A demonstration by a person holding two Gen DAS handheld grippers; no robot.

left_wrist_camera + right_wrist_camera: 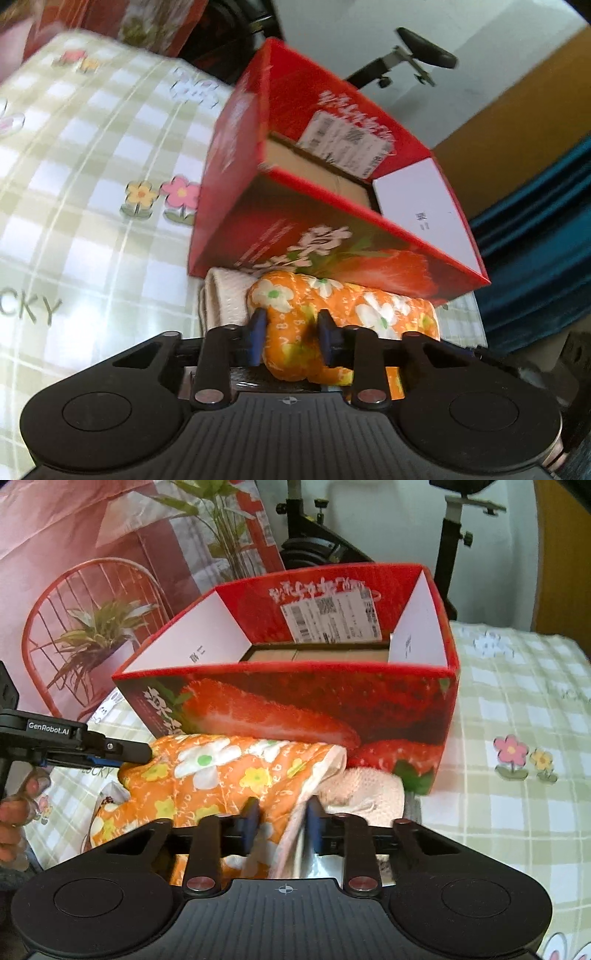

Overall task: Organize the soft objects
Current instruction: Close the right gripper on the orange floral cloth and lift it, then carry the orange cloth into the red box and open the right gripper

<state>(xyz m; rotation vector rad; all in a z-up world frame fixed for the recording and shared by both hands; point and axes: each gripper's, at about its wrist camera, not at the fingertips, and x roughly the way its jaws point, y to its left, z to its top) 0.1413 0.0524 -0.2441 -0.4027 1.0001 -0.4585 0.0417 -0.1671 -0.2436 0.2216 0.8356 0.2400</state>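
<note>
The left gripper (290,336) pinches 1 end of the orange flowered cloth (343,310); the right gripper (282,823) clamps its other edge. The cloth lies on the checked tablecloth (92,177), touching the red box (332,236); a cream towel (362,790) sits beside it.

both views are bright, lit by soft daylight with weak shadows. the checked tablecloth (85,155) washes out pale at the left wrist view's left edge, and its flower prints smear with blur. print on the red box (295,701) is soft and unreadable. fisheye bending curves the box edges, and the far corners darken.
</note>
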